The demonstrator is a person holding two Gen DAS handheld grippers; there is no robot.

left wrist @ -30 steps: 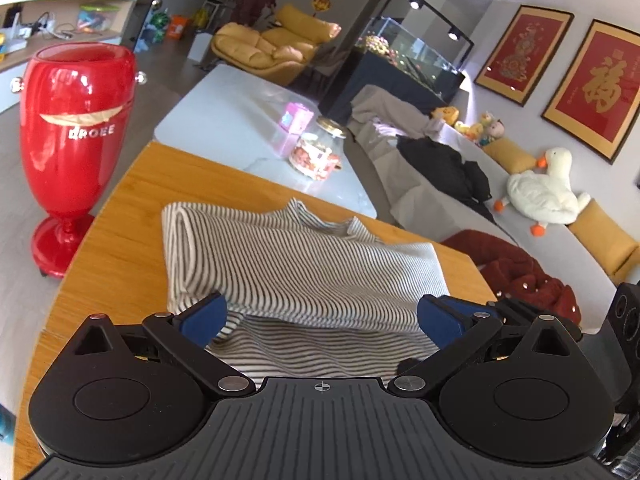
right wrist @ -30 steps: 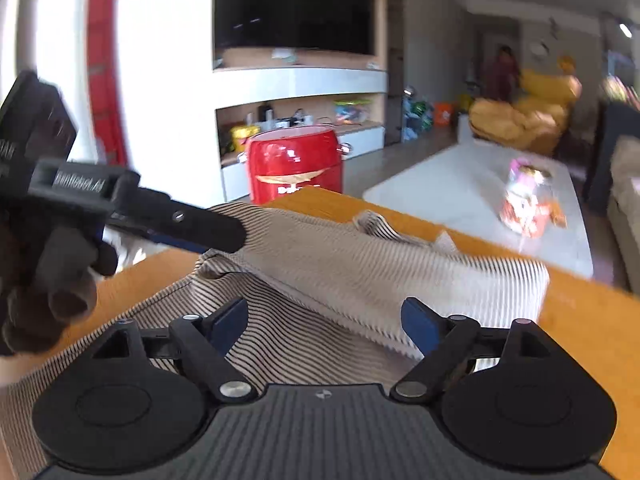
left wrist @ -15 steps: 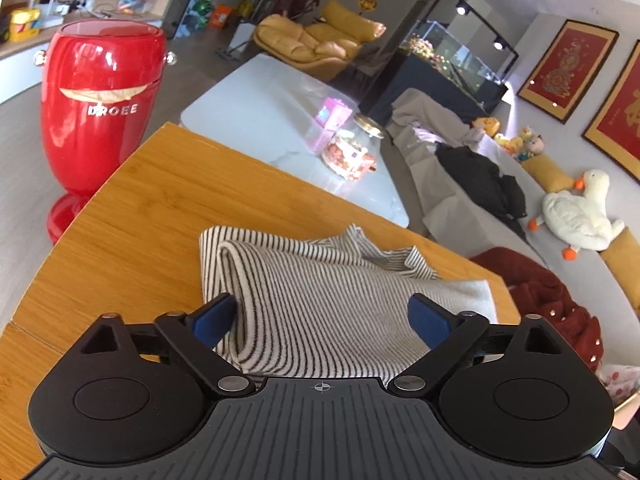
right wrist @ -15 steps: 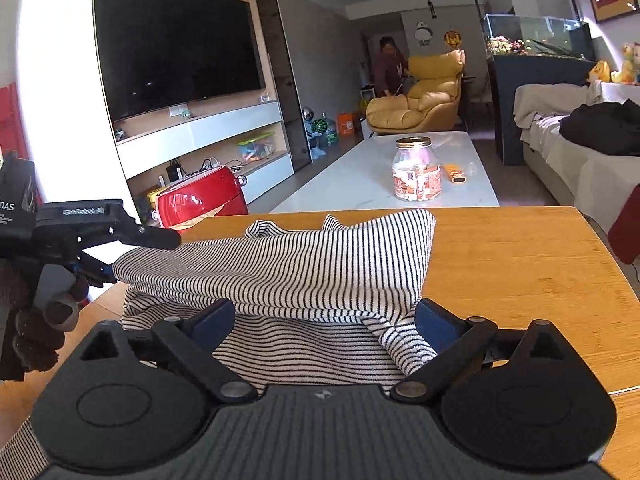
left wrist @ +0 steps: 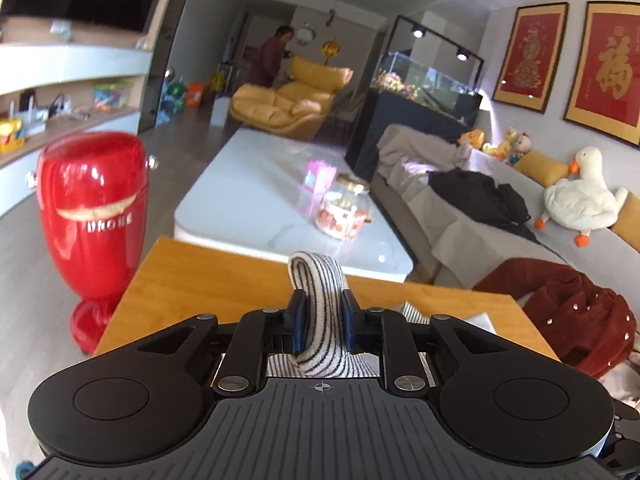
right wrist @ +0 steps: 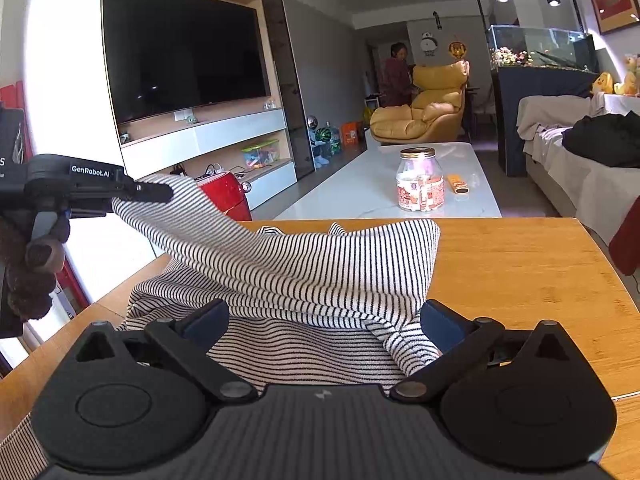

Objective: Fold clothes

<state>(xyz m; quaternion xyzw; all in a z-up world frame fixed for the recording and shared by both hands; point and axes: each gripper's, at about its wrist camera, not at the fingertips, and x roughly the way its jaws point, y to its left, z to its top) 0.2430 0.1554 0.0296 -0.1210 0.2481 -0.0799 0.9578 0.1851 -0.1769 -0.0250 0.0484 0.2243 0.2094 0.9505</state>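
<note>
**Q:** What's in front of you, starting from the left?

**A:** Farthest left, off the table, I see a tall red appliance [left wrist: 94,216] on the floor. Next comes my left gripper [left wrist: 320,320]. Its blue pads are drawn nearly together on a thick fold of the striped top [right wrist: 304,256], which bulges up between them in a loop. In the right-hand camera that gripper holds its corner raised off the wooden table [right wrist: 520,264], so the upper layer slopes down to the right.

**Q:** And the rest of the garment?

**A:** It lies on the table, doubled over, a lower striped layer showing beneath the lifted one. Its right edge rests flat near the table's middle.

**Q:** The right gripper?

**A:** My right gripper [right wrist: 324,324] sits low at the near edge with its jaws spread wide, holding nothing. Cloth lies between and under the fingers, touching or nearly so; I can't tell which.

**Q:** What could go wrong?

**A:** I judge the left grip is on a bunched roll, not a flat hem. If layers slip out unevenly, the fold would land crooked. Pulling with only one corner held could drag the whole top sideways across the smooth wood. And if my right jaws close here, they may catch both layers rather than one.
</note>
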